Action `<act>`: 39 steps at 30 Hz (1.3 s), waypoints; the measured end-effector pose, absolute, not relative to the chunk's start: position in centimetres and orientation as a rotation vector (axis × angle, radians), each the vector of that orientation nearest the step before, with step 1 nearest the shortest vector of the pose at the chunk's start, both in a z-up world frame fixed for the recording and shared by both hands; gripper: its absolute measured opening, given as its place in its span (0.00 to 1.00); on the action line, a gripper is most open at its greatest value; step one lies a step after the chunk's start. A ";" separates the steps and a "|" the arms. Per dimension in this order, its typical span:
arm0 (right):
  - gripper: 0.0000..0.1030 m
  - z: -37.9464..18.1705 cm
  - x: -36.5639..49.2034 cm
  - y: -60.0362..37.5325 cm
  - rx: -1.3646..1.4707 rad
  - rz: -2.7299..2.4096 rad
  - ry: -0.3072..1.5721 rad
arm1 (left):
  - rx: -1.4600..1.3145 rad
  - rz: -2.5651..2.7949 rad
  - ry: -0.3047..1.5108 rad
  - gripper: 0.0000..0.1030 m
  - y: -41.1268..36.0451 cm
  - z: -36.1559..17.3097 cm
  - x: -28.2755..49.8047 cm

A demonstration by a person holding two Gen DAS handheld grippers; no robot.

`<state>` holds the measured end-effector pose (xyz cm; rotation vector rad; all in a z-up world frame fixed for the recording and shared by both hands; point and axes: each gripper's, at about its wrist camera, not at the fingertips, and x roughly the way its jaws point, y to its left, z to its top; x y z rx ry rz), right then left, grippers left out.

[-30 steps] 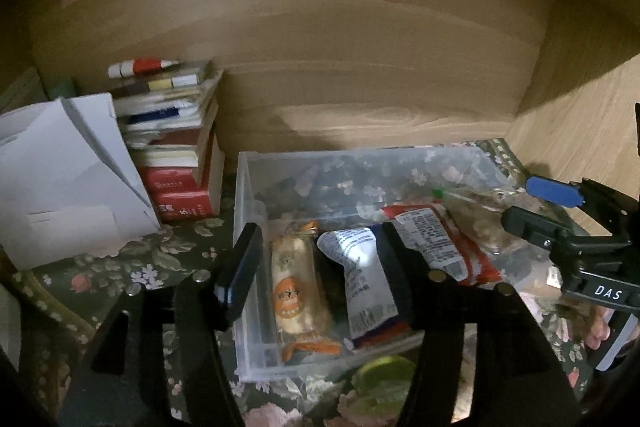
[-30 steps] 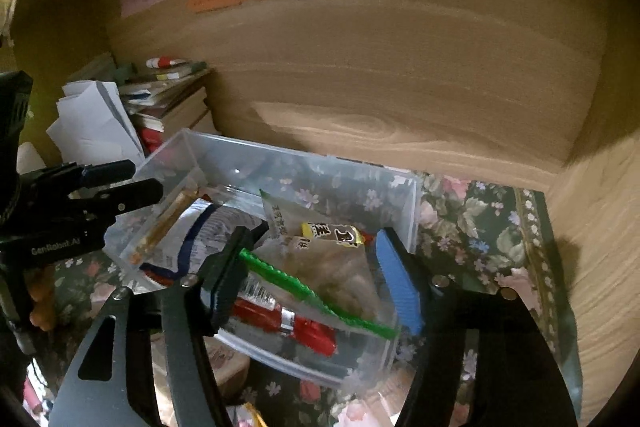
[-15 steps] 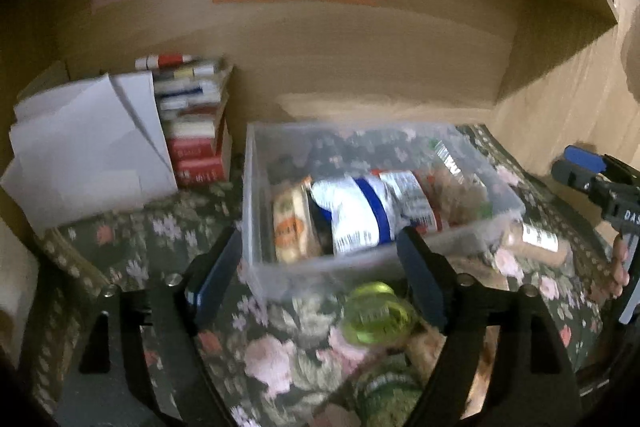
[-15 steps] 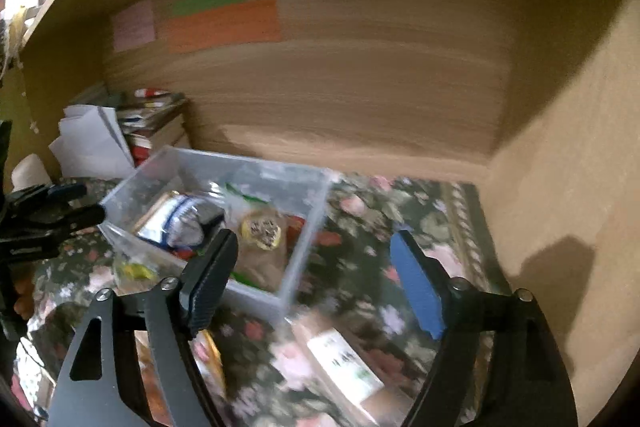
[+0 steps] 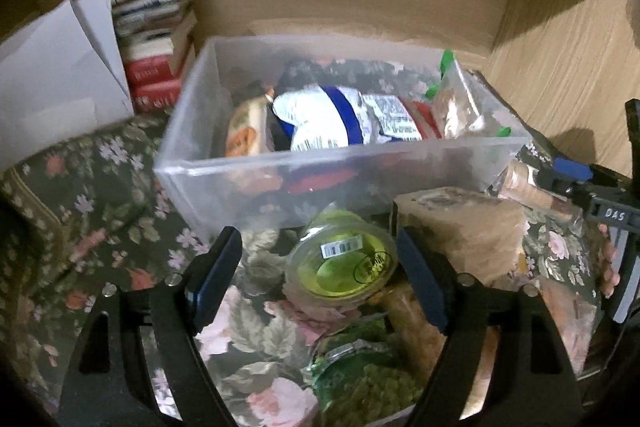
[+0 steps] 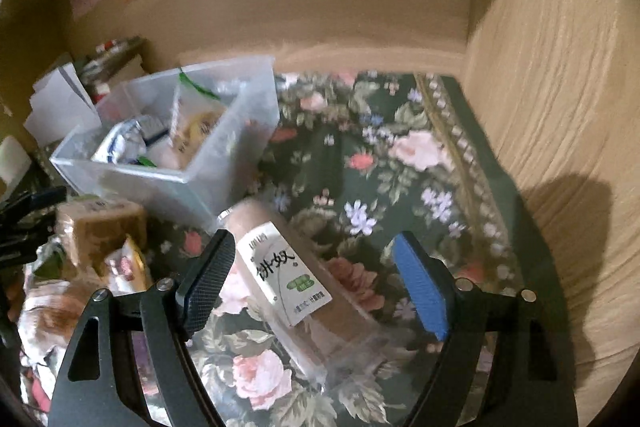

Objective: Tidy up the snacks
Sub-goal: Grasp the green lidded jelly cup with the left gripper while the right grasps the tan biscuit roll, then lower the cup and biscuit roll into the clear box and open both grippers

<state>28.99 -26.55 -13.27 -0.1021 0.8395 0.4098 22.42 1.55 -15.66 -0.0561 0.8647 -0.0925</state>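
Right claw (image 6: 314, 281) wide open, empty, roll (image 6: 296, 279) between its fingers: you centre on it, then close gently. Left claw (image 5: 318, 277) open, empty, over cup (image 5: 342, 261).

Dark floral tablecloth (image 6: 400, 163), yellow-green cup (image 5: 344, 263)
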 end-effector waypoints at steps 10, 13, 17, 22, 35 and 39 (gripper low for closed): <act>0.54 -14.7 27.9 -25.5 -0.149 0.481 0.902 | -0.077 -0.082 0.895 0.56 1.4 -17.7 23.0; 0.50 -15.0 27.5 -24.9 -0.183 0.475 0.901 | -0.063 -0.083 0.886 0.56 1.3 -17.7 22.7; 0.35 -15.0 27.1 -24.1 -0.202 0.486 0.888 | -0.057 -0.092 0.878 0.56 1.3 -17.7 22.0; 0.35 -14.8 26.3 -24.5 -0.183 0.473 0.869 | -0.070 -0.098 0.860 0.56 2.0 -16.9 20.7; 0.35 -8.4 24.0 -25.0 -0.126 0.451 0.677 | -0.074 -0.099 0.708 0.56 3.2 -10.4 18.4; 0.35 -5.9 23.8 -23.7 -0.122 0.471 0.603 | -0.065 -0.097 0.663 0.56 3.4 -8.5 19.0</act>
